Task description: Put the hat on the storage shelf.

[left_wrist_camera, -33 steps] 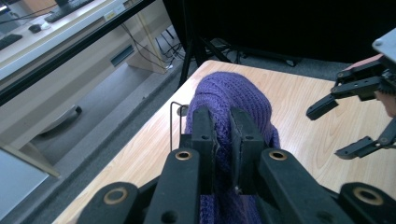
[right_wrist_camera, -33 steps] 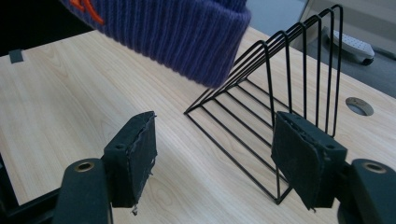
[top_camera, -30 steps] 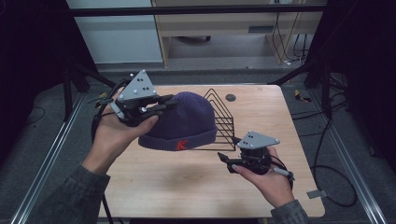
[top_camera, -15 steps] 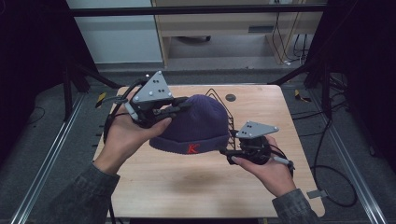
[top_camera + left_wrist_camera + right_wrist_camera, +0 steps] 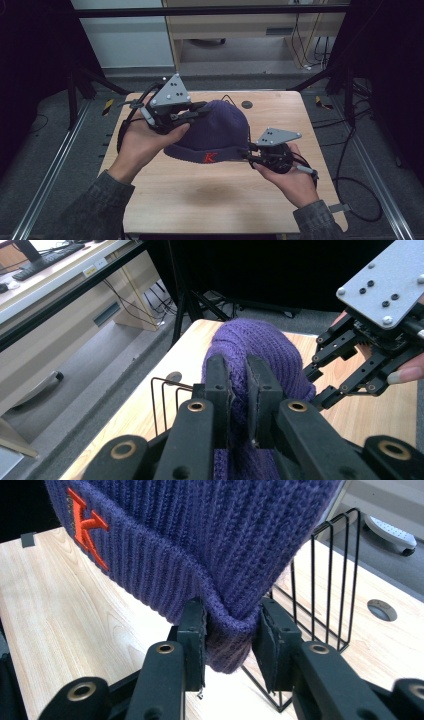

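Note:
A dark blue knit beanie with a red K on its cuff hangs above the wooden table. My left gripper is shut on the knit at the beanie's upper left; in the left gripper view the fabric is pinched between my left gripper's jaws. My right gripper holds the cuff's right end. In the right gripper view the thick cuff fills the gap of my right gripper, with both pads against it.
A black wire rack stands just behind the beanie, its loops beside the crown. A round grommet sits in the table's far edge. A desk frame and cables lie beyond the table.
The beanie has come off the rack and moved right and toward me, carried by my left gripper. My right gripper rose to the cuff and closed on it.

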